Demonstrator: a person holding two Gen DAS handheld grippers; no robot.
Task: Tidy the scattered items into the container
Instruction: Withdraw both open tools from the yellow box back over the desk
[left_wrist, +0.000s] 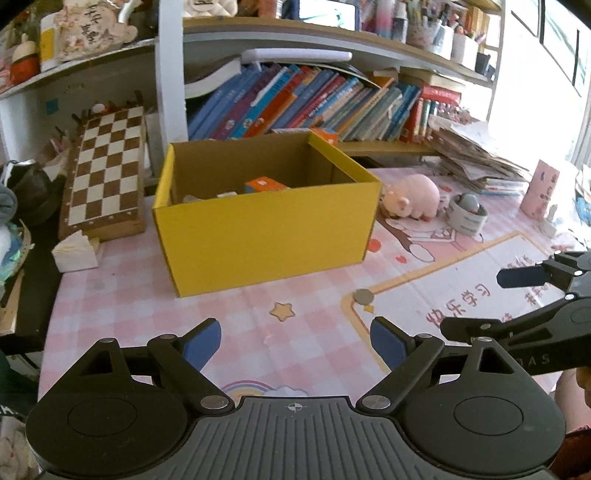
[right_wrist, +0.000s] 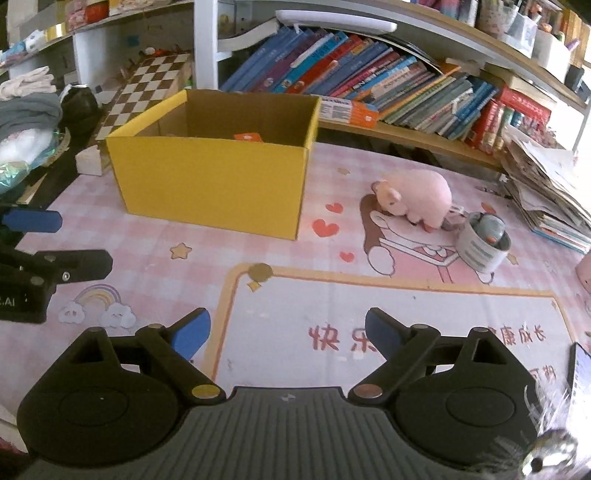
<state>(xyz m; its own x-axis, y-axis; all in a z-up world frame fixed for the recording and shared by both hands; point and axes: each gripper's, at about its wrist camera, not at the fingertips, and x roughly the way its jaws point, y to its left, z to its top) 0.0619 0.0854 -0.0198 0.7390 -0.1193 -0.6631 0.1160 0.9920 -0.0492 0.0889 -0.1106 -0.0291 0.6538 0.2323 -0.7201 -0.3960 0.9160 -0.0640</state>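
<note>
A yellow cardboard box stands open on the pink desk mat, with an orange packet and other small items inside. To its right lie a pink plush pig, a roll of tape with a grey object in it, and a coin. My left gripper hovers open in front of the box, holding nothing. My right gripper is open and empty, nearer than the coin; it also shows at the right edge of the left wrist view.
A folded chessboard leans left of the box beside a tissue pack. Books fill the shelf behind. A paper stack sits at the right, with a pink card in front of it. Clothes and bags crowd the left edge.
</note>
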